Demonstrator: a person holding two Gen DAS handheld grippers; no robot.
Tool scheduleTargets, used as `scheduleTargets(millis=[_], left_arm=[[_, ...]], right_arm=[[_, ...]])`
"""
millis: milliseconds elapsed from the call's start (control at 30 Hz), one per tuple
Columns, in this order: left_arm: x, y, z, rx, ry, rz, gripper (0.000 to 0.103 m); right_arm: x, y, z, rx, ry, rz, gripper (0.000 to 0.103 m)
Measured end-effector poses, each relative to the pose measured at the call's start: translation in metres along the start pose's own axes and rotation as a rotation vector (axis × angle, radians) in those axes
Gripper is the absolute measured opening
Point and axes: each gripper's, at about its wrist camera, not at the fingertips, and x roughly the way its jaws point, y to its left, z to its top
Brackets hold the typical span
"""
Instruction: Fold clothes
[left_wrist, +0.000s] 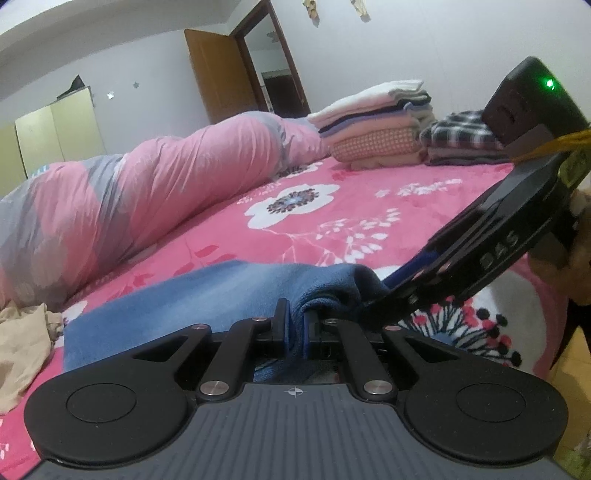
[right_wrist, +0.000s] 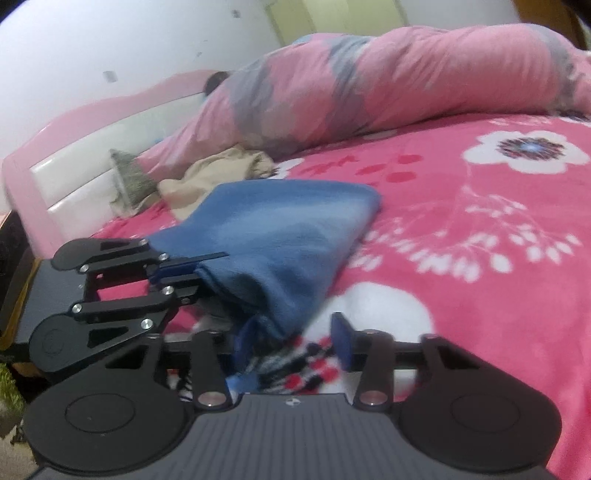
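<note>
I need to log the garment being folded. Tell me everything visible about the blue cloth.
The blue cloth looks like soft fleece, mid-blue with paler patches. It lies partly folded on the pink floral bedspread, near a crumpled beige garment. One near edge is bunched and pinched in the shut jaws of the left gripper. The right gripper, jaws apart, sits at its near corner without clamping it.

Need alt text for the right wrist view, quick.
The right gripper stands open at a corner of the blue garment, which the left gripper pinches shut on a pink floral bedspread. Behind lie a beige garment and a pink-grey duvet.
</note>
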Motion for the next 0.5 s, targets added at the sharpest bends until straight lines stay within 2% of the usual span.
scheduleTargets(millis=[33,167,233,333,400,467,500], left_arm=[[-0.001,0.000,0.000,0.000,-0.003,-0.003,0.005],[-0.001,0.001,-0.002,0.008,0.000,-0.022,0.005],[0.001,0.002,-0.005,-0.003,0.017,-0.032,0.005],[0.008,0.001,-0.011,-0.006,0.045,-0.042,0.006],[0.005,-0.001,-0.008,0.013,0.047,-0.035,0.010],[0.002,-0.004,-0.005,0.033,0.045,-0.029,0.017],[0.000,-0.005,-0.003,0.042,0.039,-0.030,0.022]], right_arm=[[0.002,0.000,0.002,0.000,-0.001,0.013,0.022],[0.008,0.006,0.009,-0.027,-0.015,0.018,0.021],[0.014,0.001,0.010,0.019,-0.017,0.031,0.021],[0.025,-0.015,0.003,0.178,-0.017,0.053,0.022],[0.022,-0.013,0.000,0.175,-0.027,0.025,0.026],[0.018,-0.009,-0.002,0.151,-0.039,-0.018,0.035],[0.014,-0.005,-0.002,0.131,-0.050,-0.043,0.035]])
